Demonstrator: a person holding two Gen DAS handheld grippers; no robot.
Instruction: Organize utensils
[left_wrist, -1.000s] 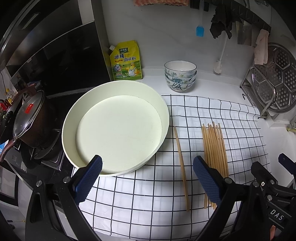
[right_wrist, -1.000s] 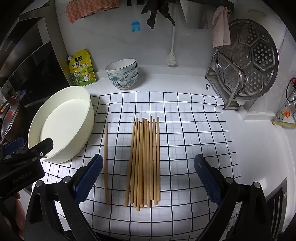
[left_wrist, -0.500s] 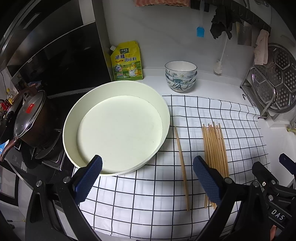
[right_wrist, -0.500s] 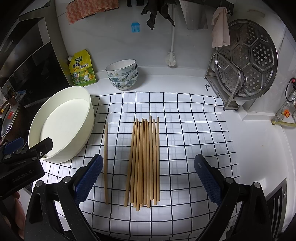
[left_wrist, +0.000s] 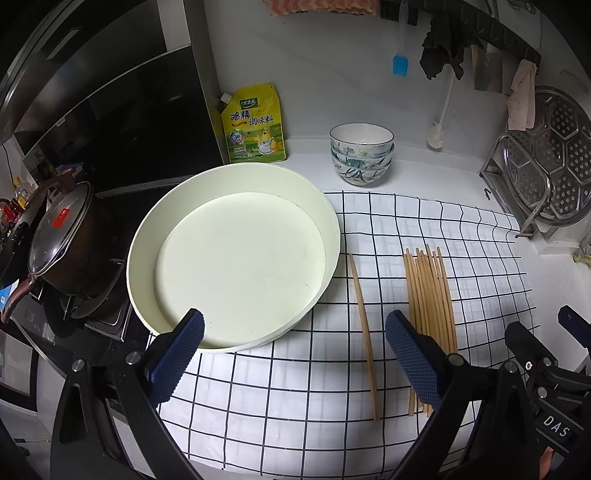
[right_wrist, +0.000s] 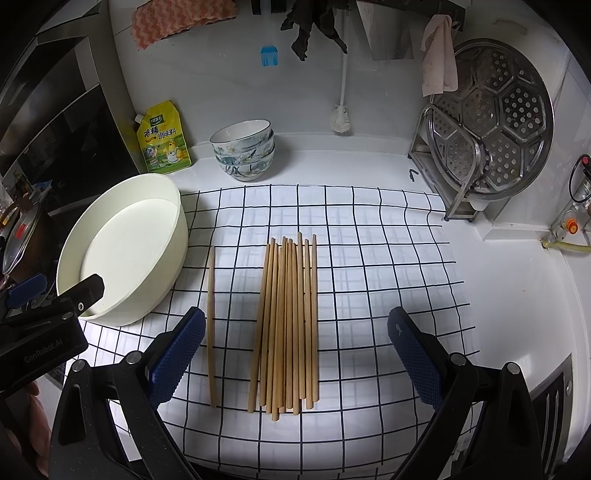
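Right wrist view: chopstick bundle (right_wrist: 288, 321) lies between spread right gripper (right_wrist: 295, 354) fingers

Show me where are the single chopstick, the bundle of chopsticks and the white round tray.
single chopstick (right_wrist: 211, 325), right wrist view, middle of its shaft.
bundle of chopsticks (right_wrist: 290, 325), right wrist view, centre of the bundle.
white round tray (left_wrist: 236, 254), left wrist view, bare inner floor.

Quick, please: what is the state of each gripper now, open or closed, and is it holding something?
Left gripper: open, holding nothing.
Right gripper: open, holding nothing; the chopsticks lie on the mat below it.
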